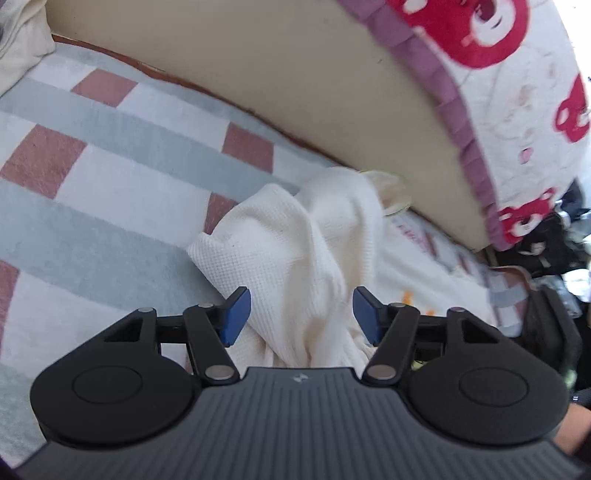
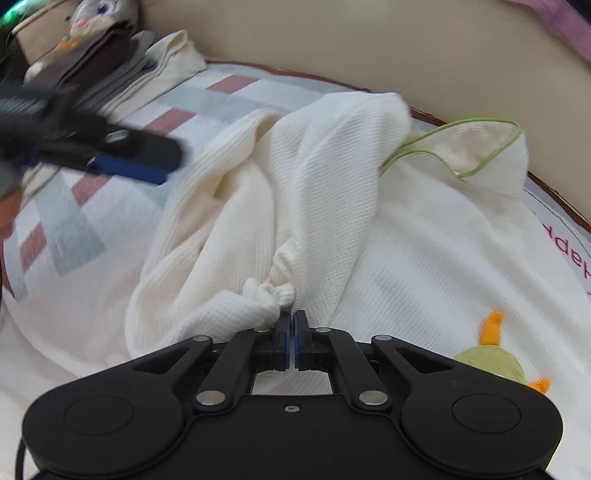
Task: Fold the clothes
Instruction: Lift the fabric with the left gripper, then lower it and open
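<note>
A cream waffle-knit garment (image 2: pixel 332 166) lies crumpled on the checked bed cover, its green-trimmed neckline (image 2: pixel 461 147) at the far right and a duck patch (image 2: pixel 495 358) near me. My right gripper (image 2: pixel 291 317) is shut, and a puckered bunch of the cloth gathers at its tips. In the left wrist view the same garment (image 1: pixel 295 240) rises in a ridge between the blue pads of my left gripper (image 1: pixel 301 314), which is open and does not press on it. That left gripper (image 2: pixel 162 166) shows as a blur at the upper left of the right wrist view.
The checked cover (image 1: pixel 110 166) of grey, white and dusty pink spreads to the left. A beige padded headboard (image 1: pixel 295 74) runs behind it. A bear-print pillow (image 1: pixel 517 92) leans at the right. Folded clothes (image 2: pixel 140 62) and a plush toy (image 2: pixel 96 14) sit at the far left corner.
</note>
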The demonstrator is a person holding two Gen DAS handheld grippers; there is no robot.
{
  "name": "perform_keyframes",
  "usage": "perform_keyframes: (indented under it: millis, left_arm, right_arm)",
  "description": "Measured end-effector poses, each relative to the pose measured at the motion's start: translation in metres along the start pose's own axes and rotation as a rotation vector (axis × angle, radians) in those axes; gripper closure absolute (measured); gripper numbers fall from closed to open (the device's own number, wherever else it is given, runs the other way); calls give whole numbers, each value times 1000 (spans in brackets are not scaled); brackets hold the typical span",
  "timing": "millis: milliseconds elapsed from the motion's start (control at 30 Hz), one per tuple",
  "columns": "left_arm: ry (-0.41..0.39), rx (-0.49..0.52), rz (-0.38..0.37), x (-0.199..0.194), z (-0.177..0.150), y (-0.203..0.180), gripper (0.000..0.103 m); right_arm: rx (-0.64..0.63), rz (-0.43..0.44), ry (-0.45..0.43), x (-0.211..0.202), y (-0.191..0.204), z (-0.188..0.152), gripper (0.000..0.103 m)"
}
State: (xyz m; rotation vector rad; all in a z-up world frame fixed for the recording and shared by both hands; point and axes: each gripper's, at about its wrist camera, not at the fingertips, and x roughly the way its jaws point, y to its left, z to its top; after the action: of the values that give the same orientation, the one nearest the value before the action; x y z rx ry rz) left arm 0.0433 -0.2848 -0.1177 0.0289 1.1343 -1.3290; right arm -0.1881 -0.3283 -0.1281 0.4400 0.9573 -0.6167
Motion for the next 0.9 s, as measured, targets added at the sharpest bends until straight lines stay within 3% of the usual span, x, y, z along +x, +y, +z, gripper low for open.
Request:
perform_keyframes:
  millis: [133, 167, 200, 233, 300, 367, 433, 500, 600, 700, 800, 900]
  left_arm:
    - [23, 78, 103, 29, -3, -12, 34]
    - [28, 99, 135, 37, -4, -14, 38]
    - [29, 138, 157, 44, -7, -17, 63]
    - [17, 211, 169, 47, -13, -23, 79]
    - [-26, 366, 199, 45, -26, -37, 87]
    - [-79, 415, 210, 34, -32, -47, 89]
    - [-157, 365, 173, 10, -24, -53, 91]
    - [-314, 346, 154, -31, -15, -63, 92]
    - [-480, 310, 138, -89, -8, -69, 92]
    - [-502, 219, 154, -111, -25, -53, 92]
    - [-374, 119, 281, -96, -42, -28, 92]
    - [-324, -2, 239, -98, -47, -9, 92]
  right_arm:
    - [-14, 17, -8, 2, -2, -3, 99]
    - [-17, 23, -9, 2, -3, -4, 99]
    - [-25, 27, -11, 1, -4, -5, 99]
    - [-33, 32, -12, 1, -5, -6, 99]
    - [-21, 36, -11, 1, -7, -6, 99]
    - [10, 37, -8, 2, -10, -5, 98]
    - [66, 42, -8, 3, -14, -4, 97]
    - [97, 43, -9, 5, -16, -2, 96]
    - [81, 37, -18, 4, -15, -2, 96]
    - [55, 24, -16, 4, -12, -2, 95]
    - [34, 11, -7, 6, -10, -4, 95]
    - [15, -11, 11, 6, -8, -3, 94]
